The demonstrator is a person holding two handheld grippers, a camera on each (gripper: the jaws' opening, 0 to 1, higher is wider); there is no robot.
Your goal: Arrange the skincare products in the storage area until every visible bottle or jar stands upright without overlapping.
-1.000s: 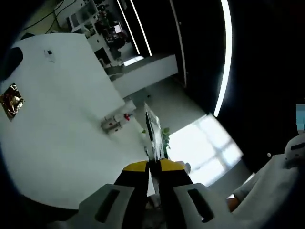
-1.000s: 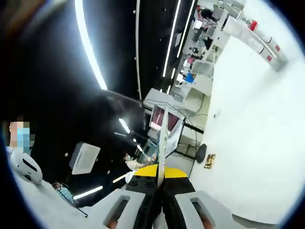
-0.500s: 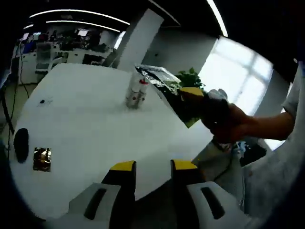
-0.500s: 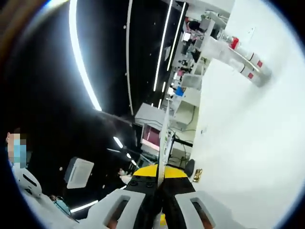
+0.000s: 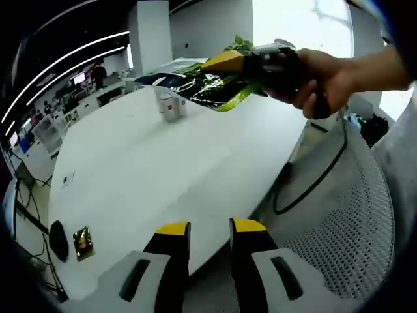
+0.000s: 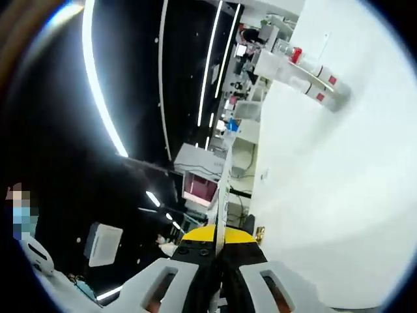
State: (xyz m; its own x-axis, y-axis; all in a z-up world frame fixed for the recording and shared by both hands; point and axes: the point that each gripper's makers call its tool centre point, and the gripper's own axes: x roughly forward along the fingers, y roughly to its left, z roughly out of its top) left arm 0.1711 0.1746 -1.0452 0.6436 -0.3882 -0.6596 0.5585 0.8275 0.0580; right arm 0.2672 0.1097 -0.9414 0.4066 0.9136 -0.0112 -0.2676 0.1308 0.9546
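My left gripper (image 5: 208, 229) hangs just off the near edge of the white table (image 5: 163, 169), its yellow-tipped jaws parted with a narrow gap and nothing between them. Past the tips, on the table's near left part, a small gold-wrapped square (image 5: 82, 242) lies flat, and a dark oval thing (image 5: 57, 239) lies just beside it at the rim. A black cable (image 5: 313, 186) loops over the mesh seat (image 5: 345, 215) to the right of the table.

Farther on, my right gripper (image 5: 234, 62) comes in from the upper right, my hand (image 5: 326, 72) wrapped around it. Its jaws are pressed together on a flat dark-and-green sachet (image 5: 195, 85), which is held in the air above the table, well clear of the surface.

In the right gripper view that same sachet (image 6: 225, 189) shows edge-on as a thin pale strip rising from between the closed jaws of my right gripper (image 6: 216, 236).

Beyond it, at the far part of the table, the small bottles (image 5: 169, 104) stand close together, white with red marks; in the right gripper view the bottles (image 6: 306, 75) appear as a tight cluster on the white table (image 6: 339, 182).
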